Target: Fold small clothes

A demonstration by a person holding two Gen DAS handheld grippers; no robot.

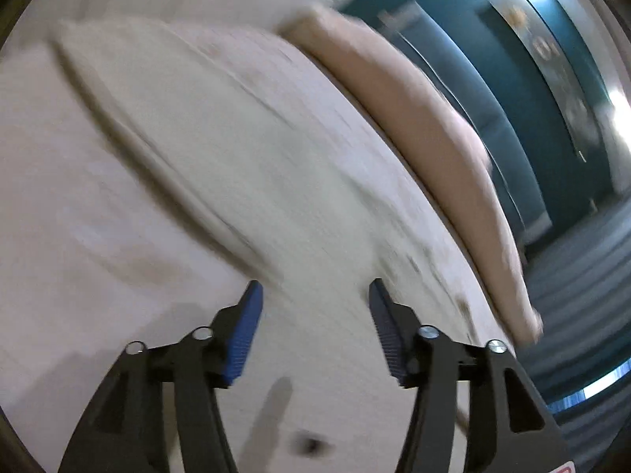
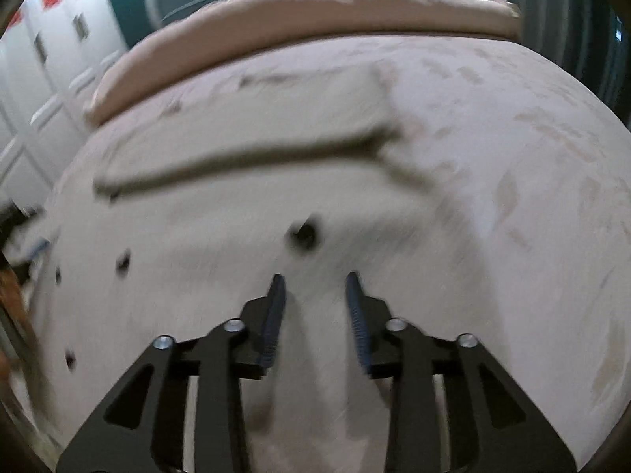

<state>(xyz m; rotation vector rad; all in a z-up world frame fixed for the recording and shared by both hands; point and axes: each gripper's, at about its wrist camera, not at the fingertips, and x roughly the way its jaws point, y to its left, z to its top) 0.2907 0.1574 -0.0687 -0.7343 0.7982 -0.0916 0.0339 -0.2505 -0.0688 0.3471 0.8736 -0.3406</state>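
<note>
A pale cream garment (image 1: 221,134) lies flat on a light bed surface (image 1: 71,205), blurred by motion. My left gripper (image 1: 313,295) is open and empty, just short of the garment's near edge. In the right wrist view the same garment (image 2: 252,118) lies ahead with a dark folded edge along its near side. My right gripper (image 2: 315,283) is open with a narrow gap and holds nothing. It hovers over the bed surface (image 2: 512,205) below the garment. A small dark spot (image 2: 305,234) sits just ahead of the fingertips.
A tan pillow or blanket roll (image 1: 426,118) runs along the far side of the bed; it also shows in the right wrist view (image 2: 315,12). A teal wall (image 1: 512,79) and striped floor (image 1: 583,276) lie beyond. White cabinets (image 2: 43,59) stand at left.
</note>
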